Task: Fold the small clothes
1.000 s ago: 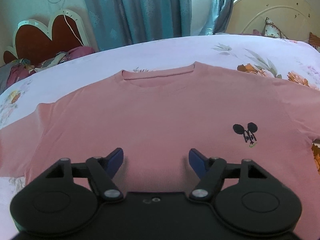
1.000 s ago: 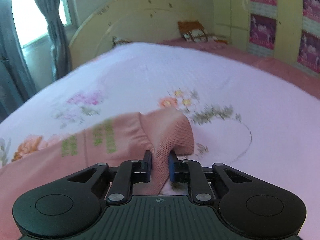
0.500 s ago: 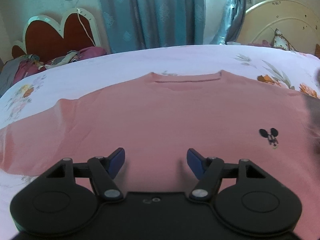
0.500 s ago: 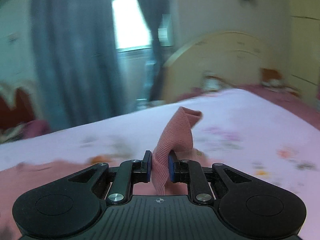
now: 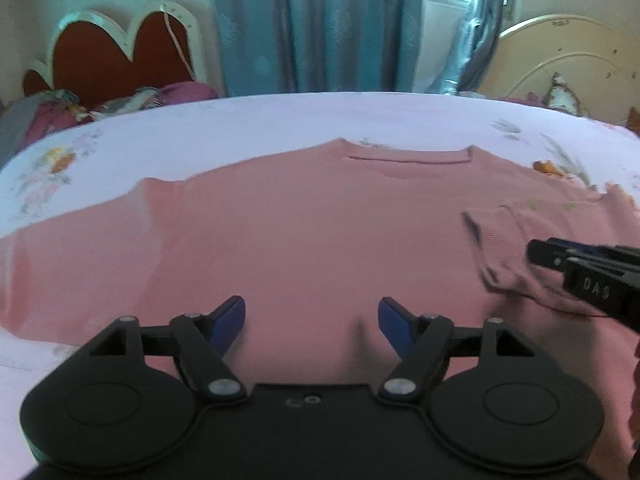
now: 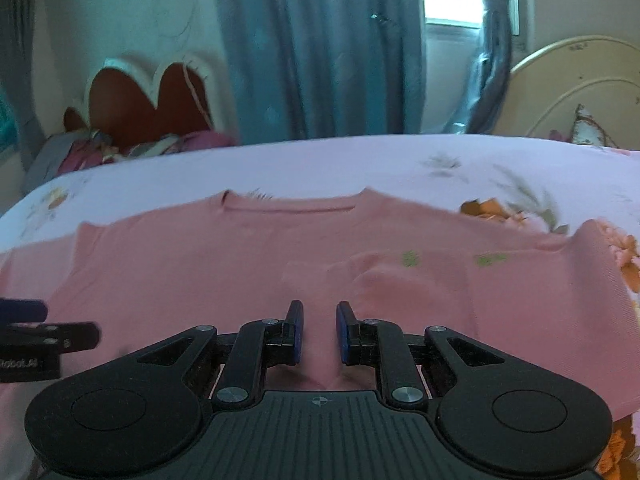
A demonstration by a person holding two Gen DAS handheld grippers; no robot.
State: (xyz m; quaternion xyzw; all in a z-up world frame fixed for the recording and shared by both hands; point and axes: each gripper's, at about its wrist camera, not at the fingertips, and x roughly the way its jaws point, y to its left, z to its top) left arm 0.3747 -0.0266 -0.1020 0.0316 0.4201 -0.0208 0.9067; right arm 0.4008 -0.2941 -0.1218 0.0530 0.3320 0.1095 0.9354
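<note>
A pink sweater [image 5: 300,232] lies flat on the bed, collar [image 5: 404,158] at the far side. Its right sleeve [image 5: 500,248] is folded in over the chest. My right gripper [image 6: 319,320] is shut on that sleeve [image 6: 400,280], with pink cloth pinched between the narrow jaws. In the left wrist view the right gripper [image 5: 536,252] comes in from the right edge. My left gripper [image 5: 312,312] hovers just above the sweater's lower middle. Its jaws are opening, with nothing gripped between them. Its tip [image 6: 24,320] also shows at the left edge of the right wrist view.
A white floral bedsheet [image 5: 240,128] surrounds the sweater. Behind the bed hang blue curtains [image 5: 320,24]. A red heart-shaped headboard [image 5: 112,60] with a heap of clothes [image 5: 60,112] is at the far left, and a cream headboard [image 5: 568,60] with a cushion at the far right.
My right gripper swung the sleeve up from the sweater's right side and over onto its chest, covering the small black logo. My left gripper slid left along the hem and widened slightly.
</note>
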